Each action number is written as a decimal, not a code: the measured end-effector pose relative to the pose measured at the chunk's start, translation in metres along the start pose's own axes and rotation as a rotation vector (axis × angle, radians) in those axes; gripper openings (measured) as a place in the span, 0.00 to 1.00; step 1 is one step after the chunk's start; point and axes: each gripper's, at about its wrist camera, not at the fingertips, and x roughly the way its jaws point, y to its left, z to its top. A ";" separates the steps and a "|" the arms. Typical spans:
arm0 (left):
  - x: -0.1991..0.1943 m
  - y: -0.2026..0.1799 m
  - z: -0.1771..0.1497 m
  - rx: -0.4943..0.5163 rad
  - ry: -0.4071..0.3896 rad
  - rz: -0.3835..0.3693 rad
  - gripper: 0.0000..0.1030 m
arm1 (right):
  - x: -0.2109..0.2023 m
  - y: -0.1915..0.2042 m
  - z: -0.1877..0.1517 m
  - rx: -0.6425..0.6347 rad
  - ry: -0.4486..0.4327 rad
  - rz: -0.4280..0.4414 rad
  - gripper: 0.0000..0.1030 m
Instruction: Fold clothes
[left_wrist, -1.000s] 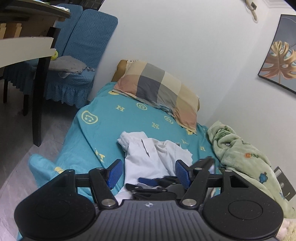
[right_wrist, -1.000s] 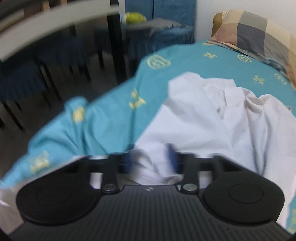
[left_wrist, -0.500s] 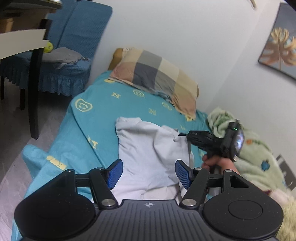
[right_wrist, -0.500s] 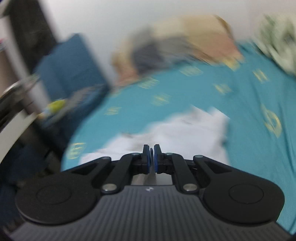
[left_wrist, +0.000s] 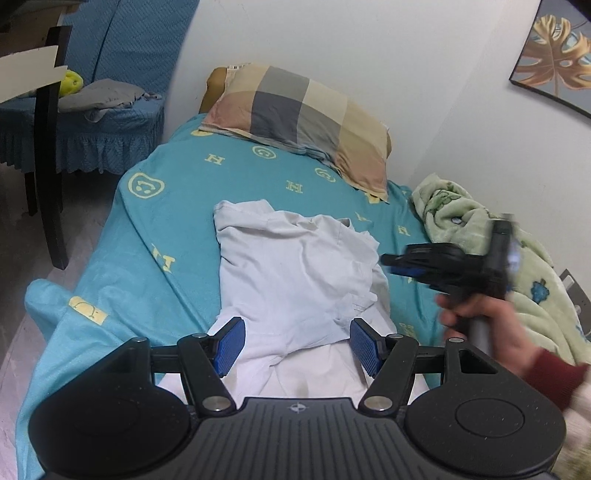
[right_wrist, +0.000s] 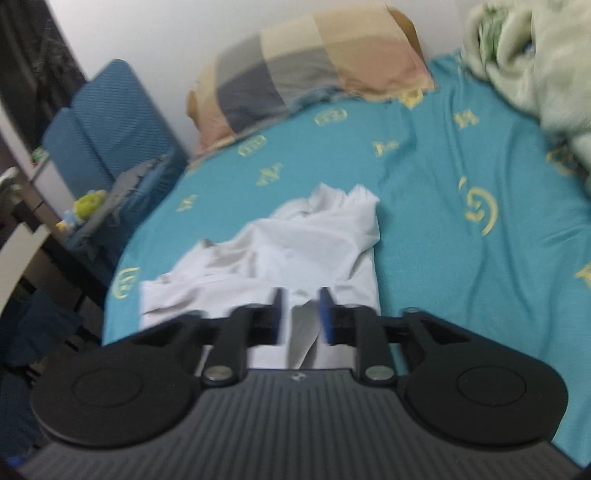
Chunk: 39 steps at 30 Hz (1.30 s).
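A white garment (left_wrist: 295, 273) lies crumpled, partly folded over itself, in the middle of the teal bed sheet (left_wrist: 166, 206). My left gripper (left_wrist: 297, 345) hovers over the garment's near end, open, its blue pads clear of the cloth. My right gripper (left_wrist: 391, 264) is held by a hand in a red sleeve at the garment's right edge, pointing left. In the right wrist view its jaws (right_wrist: 300, 317) are opening; the white garment (right_wrist: 295, 243) shows below the gap, with neither pad pressing on it.
A checked pillow (left_wrist: 303, 122) lies at the head of the bed by the wall. A green blanket (left_wrist: 461, 221) is bunched along the right side. A blue covered chair (left_wrist: 110, 92) and a dark table leg (left_wrist: 48, 166) stand left of the bed.
The right gripper swung across to the bed's right side and went from shut to partly open. The garment now lies folded over and flatter. The left gripper moved a little closer.
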 end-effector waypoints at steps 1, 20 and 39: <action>-0.003 0.000 -0.001 -0.004 -0.002 -0.006 0.64 | -0.020 0.005 -0.004 -0.011 -0.015 0.014 0.60; -0.046 0.015 -0.014 0.234 0.324 0.092 0.67 | -0.214 0.015 -0.168 -0.050 0.199 0.075 0.74; -0.041 0.125 -0.089 0.299 0.848 0.117 0.23 | -0.164 -0.002 -0.171 0.038 0.326 0.076 0.74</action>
